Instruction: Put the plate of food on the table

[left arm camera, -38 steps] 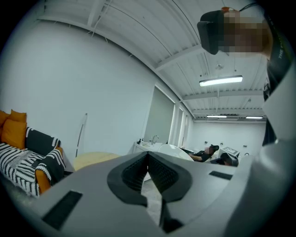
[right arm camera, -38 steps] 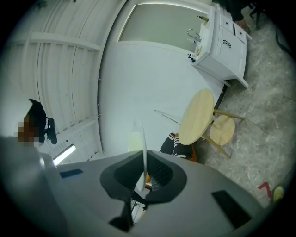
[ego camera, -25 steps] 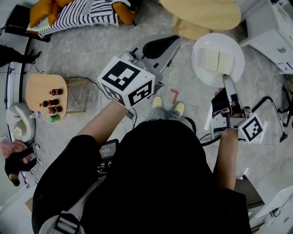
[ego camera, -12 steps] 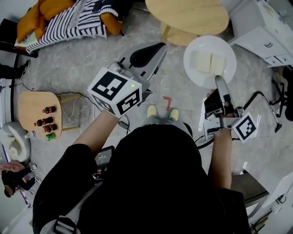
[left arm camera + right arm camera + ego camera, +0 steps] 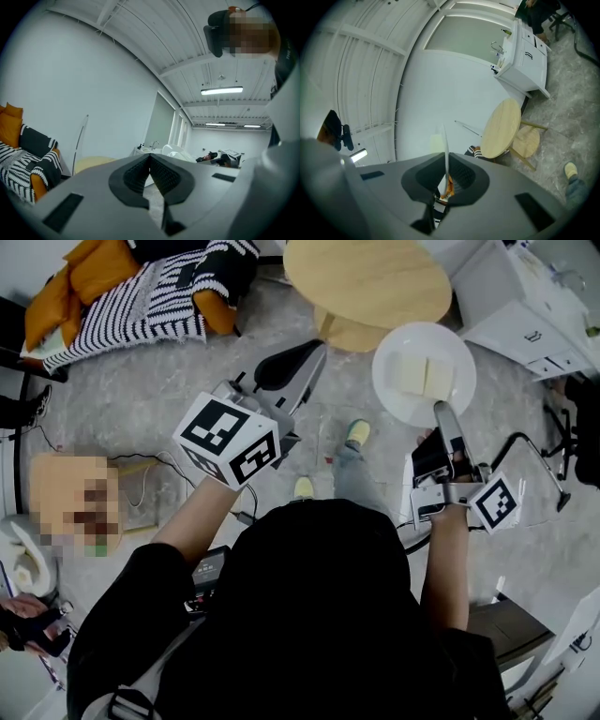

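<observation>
A white plate (image 5: 424, 374) carries two pale square pieces of food and hangs over the floor, just short of the round wooden table (image 5: 367, 279). My right gripper (image 5: 441, 412) is shut on the plate's near rim. In the right gripper view the plate (image 5: 445, 140) shows edge-on, pinched between the jaws, with the table (image 5: 501, 127) ahead to the right. My left gripper (image 5: 314, 352) is held up left of the plate, pointing toward the table, its marker cube (image 5: 228, 440) nearest me. Its jaws (image 5: 150, 159) are shut with nothing between them.
A low wooden stool (image 5: 352, 332) stands under the table's near edge. A sofa with a striped blanket and orange cushions (image 5: 141, 296) is at the far left. White cabinets (image 5: 525, 306) stand at the right. A black tube frame (image 5: 548, 465) sits on the floor beside my right arm.
The person has stepped toward the round table, one foot now forward. The plate, still in my right gripper, has come closer to the table's edge. Both grippers keep their grip state.
</observation>
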Demonstrator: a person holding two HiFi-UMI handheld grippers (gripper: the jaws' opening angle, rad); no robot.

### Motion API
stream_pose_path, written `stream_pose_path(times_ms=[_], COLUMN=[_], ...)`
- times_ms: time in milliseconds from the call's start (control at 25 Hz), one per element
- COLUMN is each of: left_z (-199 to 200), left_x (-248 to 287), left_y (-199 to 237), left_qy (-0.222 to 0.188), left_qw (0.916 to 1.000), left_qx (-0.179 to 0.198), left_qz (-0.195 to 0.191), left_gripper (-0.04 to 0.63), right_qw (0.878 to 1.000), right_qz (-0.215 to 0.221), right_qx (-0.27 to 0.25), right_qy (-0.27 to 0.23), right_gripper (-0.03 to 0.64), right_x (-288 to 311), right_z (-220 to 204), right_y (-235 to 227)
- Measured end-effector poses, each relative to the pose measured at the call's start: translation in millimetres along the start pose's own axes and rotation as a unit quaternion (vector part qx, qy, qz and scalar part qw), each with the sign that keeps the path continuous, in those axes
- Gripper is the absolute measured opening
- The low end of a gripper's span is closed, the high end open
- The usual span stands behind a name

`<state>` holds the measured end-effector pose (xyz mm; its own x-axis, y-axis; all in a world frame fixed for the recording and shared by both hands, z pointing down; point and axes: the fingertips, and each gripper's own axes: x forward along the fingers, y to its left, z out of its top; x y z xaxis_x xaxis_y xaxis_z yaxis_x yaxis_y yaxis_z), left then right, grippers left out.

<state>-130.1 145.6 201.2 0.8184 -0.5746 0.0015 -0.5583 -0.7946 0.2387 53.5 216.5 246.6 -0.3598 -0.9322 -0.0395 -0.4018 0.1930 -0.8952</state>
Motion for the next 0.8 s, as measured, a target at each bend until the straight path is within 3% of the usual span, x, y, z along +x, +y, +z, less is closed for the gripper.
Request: stream_pose_path(times_ms=[240,800], left_z=[1.6,4.4], left_x=[45.3,242.3], left_y=[17.7,94.3], left_qy=[0.006,0.059], left_qw=[0.9999,0.998], left_qx=[0.013,0.022], left_qz=[0.001,0.004], left_gripper=[0.006,0.006], right_qw=[1.0,0.999], right_qz=[0.004,-0.009], right_qx=[0.01,0.029], right_qy=[0.0,0.012], right_gripper=[0.025,0.025], right_x=[33.7,156.3], right_z=[30.7,169.1], right_y=[-27.3,-130.0])
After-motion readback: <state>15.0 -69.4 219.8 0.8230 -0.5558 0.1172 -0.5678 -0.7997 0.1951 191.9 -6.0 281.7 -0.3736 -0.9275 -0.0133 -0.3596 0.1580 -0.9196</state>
